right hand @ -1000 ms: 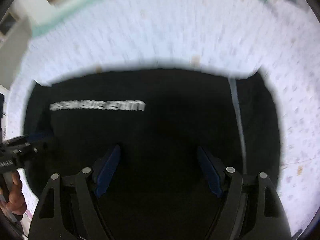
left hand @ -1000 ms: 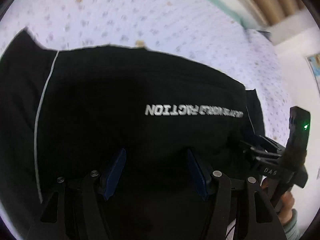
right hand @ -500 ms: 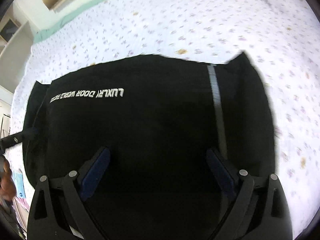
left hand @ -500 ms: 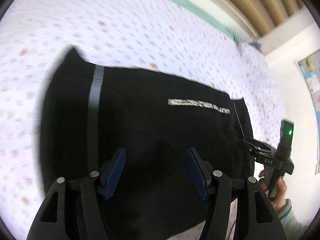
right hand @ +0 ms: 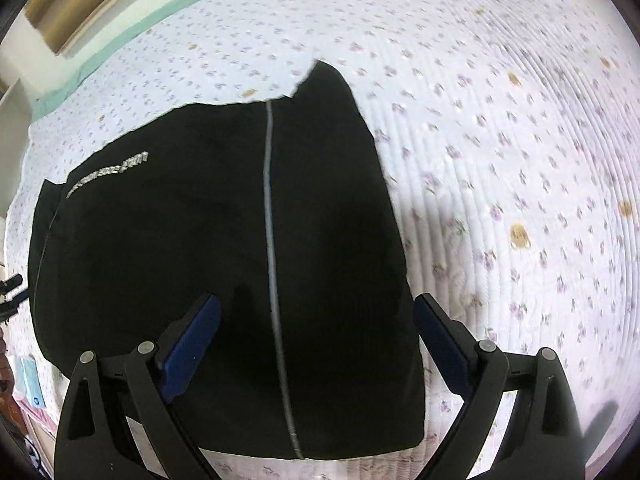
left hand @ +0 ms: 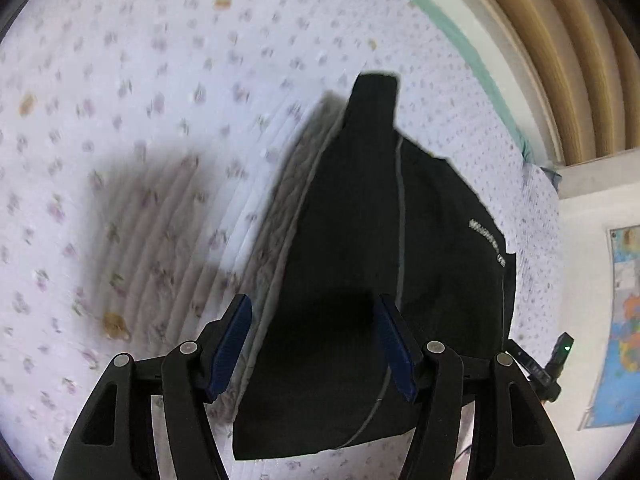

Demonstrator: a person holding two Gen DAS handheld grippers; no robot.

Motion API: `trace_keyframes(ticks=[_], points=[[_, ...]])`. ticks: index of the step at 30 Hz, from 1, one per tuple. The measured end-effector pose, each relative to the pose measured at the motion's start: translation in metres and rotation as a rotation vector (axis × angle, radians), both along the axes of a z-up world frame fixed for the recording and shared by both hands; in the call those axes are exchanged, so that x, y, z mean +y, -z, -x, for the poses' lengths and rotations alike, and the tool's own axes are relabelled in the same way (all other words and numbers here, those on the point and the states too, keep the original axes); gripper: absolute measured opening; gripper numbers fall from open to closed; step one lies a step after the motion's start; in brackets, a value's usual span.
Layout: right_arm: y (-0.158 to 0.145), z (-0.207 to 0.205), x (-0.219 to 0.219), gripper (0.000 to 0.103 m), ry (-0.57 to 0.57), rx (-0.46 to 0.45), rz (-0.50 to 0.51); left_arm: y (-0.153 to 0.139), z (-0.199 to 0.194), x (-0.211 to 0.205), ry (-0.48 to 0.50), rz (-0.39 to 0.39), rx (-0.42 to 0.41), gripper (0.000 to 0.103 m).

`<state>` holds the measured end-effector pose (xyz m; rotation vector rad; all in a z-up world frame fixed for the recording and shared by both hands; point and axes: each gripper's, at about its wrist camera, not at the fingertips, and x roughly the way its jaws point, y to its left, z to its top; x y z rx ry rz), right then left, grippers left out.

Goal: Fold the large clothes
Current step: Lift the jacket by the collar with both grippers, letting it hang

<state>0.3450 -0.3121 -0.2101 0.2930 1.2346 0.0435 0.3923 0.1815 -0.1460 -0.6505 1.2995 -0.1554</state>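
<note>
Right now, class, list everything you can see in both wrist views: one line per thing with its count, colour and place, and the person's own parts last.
Folded garment: one, black with a grey stripe and white lettering, lying flat on the bedspread.
Bedspread: one, white with small purple flowers, under the garment, filling most of both views.
Green edging: one strip, along the far side of the bedspread.
Curtain: one, tan, pleated, beyond the bed.
Poster: one, blue and multicoloured, on the wall at the right edge of the left view.
Left tongs: one, black with blue pads, open above the garment's edge, holding nothing.
Right tongs: one, black with blue pads, wide open above the garment, holding nothing.
</note>
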Motion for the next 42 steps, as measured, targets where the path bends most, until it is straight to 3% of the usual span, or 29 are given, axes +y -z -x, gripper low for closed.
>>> trace_keyframes(ticks=[8, 15, 22, 28, 31, 33, 35, 39, 42], points=[[-0.004, -0.007, -0.012, 0.097, -0.014, -0.014, -0.01, 0.022, -0.012, -0.009, 0.015, 0.112, 0.002, 0.065], [0.018, -0.016, -0.025, 0.097, 0.017, 0.014, -0.076, 0.04, -0.016, -0.013, 0.029, 0.172, 0.051, 0.069], [0.051, -0.025, -0.043, 0.098, 0.039, 0.069, -0.268, 0.059, -0.024, -0.022, 0.04, 0.25, 0.082, 0.077], [0.073, -0.043, -0.047, 0.103, 0.06, 0.097, -0.409, 0.084, -0.032, -0.023, 0.006, 0.426, 0.098, 0.078], [0.067, -0.048, -0.03, 0.099, -0.041, 0.084, -0.44, 0.073, -0.032, -0.027, 0.036, 0.51, 0.032, 0.078], [0.059, -0.046, -0.017, 0.099, -0.114, 0.073, -0.401, 0.071, -0.031, -0.028, 0.054, 0.542, 0.011, 0.078], [0.06, -0.05, -0.011, 0.099, -0.162, 0.087, -0.354, 0.076, -0.033, -0.029, 0.054, 0.547, 0.028, 0.078], [0.08, -0.064, -0.015, 0.102, -0.117, 0.111, -0.446, 0.098, -0.042, -0.042, 0.041, 0.543, 0.084, 0.08], [0.087, -0.078, -0.013, 0.103, -0.089, 0.099, -0.471, 0.099, -0.048, -0.048, 0.006, 0.517, 0.094, 0.08]])
